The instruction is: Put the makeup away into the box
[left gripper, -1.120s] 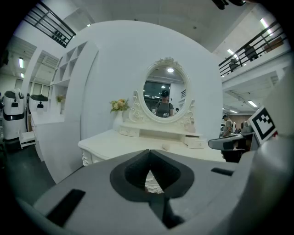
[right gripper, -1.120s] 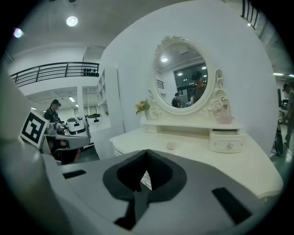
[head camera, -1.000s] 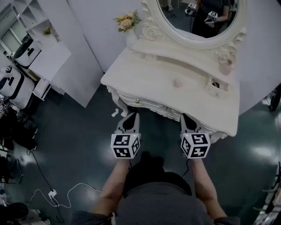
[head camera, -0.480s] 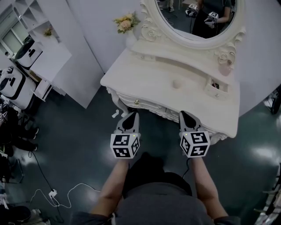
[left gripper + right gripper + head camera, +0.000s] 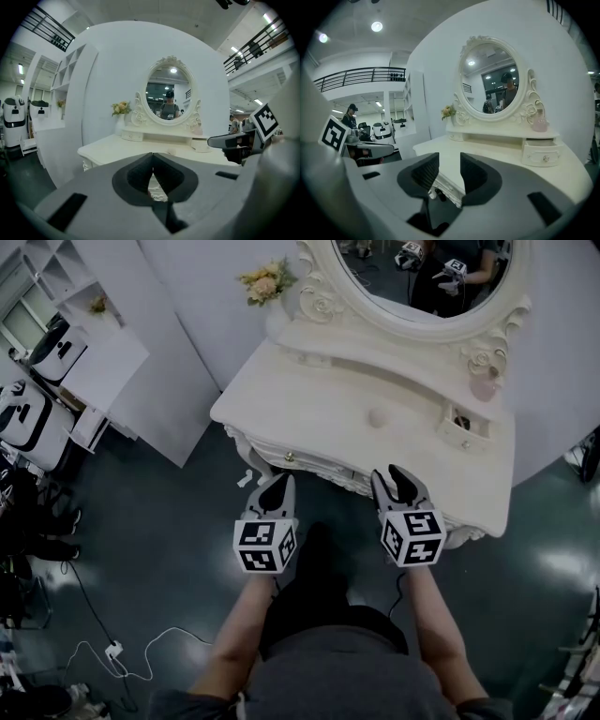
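The small round cream-coloured makeup item (image 5: 378,416) is lying on the bare top of the white dressing table (image 5: 309,404), near its middle and well apart from both tongs. The small drawer box (image 5: 464,425) is sitting at the table's right rear, with its drawer pulled partly out, and a pink bottle (image 5: 484,387) is standing on the shelf just above it. You are holding the right gripper (image 5: 393,474) over the table's front edge; its jaws have just been opening and are standing partly apart with nothing between them. You are holding the left gripper (image 5: 278,484) beside it, just off that edge, with its jaws meeting at the tips and gripping nothing. The oval mirror (image 5: 427,277) is reflecting you, and a vase of flowers (image 5: 266,285) is standing at the table's left rear.
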Demonstrator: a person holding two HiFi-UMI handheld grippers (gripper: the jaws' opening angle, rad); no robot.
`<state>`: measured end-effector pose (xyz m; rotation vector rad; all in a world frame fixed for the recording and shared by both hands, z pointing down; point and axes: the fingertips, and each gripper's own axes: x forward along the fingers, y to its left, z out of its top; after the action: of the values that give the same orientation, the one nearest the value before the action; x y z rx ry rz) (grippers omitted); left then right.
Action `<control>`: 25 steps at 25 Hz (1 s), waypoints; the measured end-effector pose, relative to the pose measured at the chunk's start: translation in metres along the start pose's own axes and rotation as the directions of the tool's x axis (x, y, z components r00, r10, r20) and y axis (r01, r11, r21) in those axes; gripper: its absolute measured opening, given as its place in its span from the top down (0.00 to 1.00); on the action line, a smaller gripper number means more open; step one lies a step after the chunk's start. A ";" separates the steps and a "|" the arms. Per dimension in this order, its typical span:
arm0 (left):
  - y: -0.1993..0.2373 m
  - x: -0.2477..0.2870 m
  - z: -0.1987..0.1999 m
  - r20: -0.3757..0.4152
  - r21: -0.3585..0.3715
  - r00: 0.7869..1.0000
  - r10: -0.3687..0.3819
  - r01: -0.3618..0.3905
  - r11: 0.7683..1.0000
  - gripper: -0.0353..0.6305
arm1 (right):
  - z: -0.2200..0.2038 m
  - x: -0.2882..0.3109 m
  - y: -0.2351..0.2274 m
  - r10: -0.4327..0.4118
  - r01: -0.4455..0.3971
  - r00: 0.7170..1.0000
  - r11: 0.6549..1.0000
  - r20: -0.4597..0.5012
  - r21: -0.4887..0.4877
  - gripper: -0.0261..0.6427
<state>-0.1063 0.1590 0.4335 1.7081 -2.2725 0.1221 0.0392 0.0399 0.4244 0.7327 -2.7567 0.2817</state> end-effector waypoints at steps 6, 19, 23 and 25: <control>0.013 0.024 0.004 -0.012 -0.003 1.000 -0.010 0.010 1.000 0.94 | 0.005 0.027 -0.005 0.005 -0.005 1.000 1.000 -0.026 0.004 0.65; 0.067 0.126 0.017 -0.059 -0.022 0.997 -0.042 0.041 0.999 0.94 | 0.012 0.123 -0.050 -0.090 0.087 0.990 0.996 -0.107 -0.027 0.61; 0.081 0.160 0.021 -0.083 -0.030 0.995 -0.064 0.062 0.998 0.94 | 0.012 0.148 -0.070 -0.131 0.128 0.981 0.991 -0.144 -0.032 0.59; 0.085 0.177 0.022 -0.093 -0.032 0.992 -0.081 0.078 0.996 0.94 | 0.012 0.158 -0.079 -0.151 0.147 0.975 0.988 -0.163 -0.038 0.58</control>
<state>-0.2352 0.0146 0.4719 1.7377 -2.1261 0.1497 -0.0547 -0.1029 0.4714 0.8634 -2.5299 0.2622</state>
